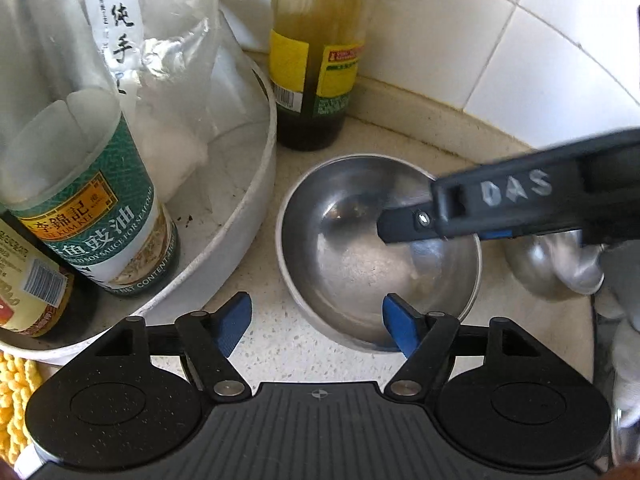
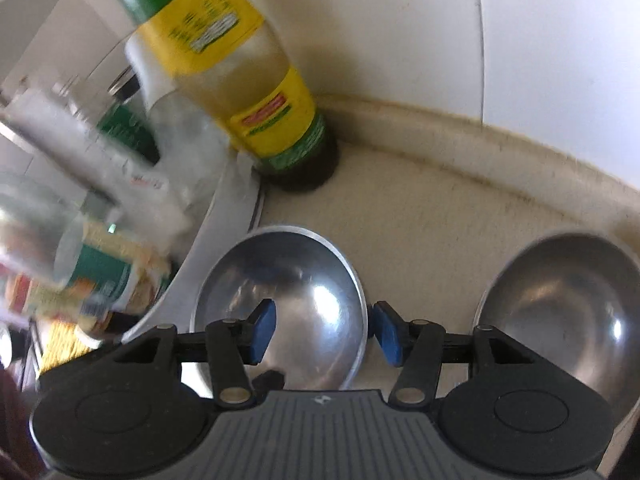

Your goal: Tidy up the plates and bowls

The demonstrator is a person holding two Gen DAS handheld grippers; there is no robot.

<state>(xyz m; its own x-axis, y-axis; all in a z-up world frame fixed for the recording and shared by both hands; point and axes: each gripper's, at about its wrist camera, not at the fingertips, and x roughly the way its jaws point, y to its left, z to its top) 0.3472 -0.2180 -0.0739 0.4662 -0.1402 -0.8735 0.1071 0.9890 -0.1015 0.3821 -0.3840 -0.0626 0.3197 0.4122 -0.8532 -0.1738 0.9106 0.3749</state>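
A steel bowl sits on the speckled counter near the tiled corner; it also shows in the right wrist view. A second steel bowl sits to its right, partly hidden in the left wrist view. My left gripper is open, its right finger over the first bowl's near rim and its left finger outside it. My right gripper is open and straddles the first bowl's right rim, one finger inside and one outside. Its finger reaches into the bowl from the right.
A white round tray at the left holds sauce bottles and a plastic bag. A yellow-labelled bottle stands in the corner behind the bowl. Tiled wall at the back. A yellow cloth lies at lower left.
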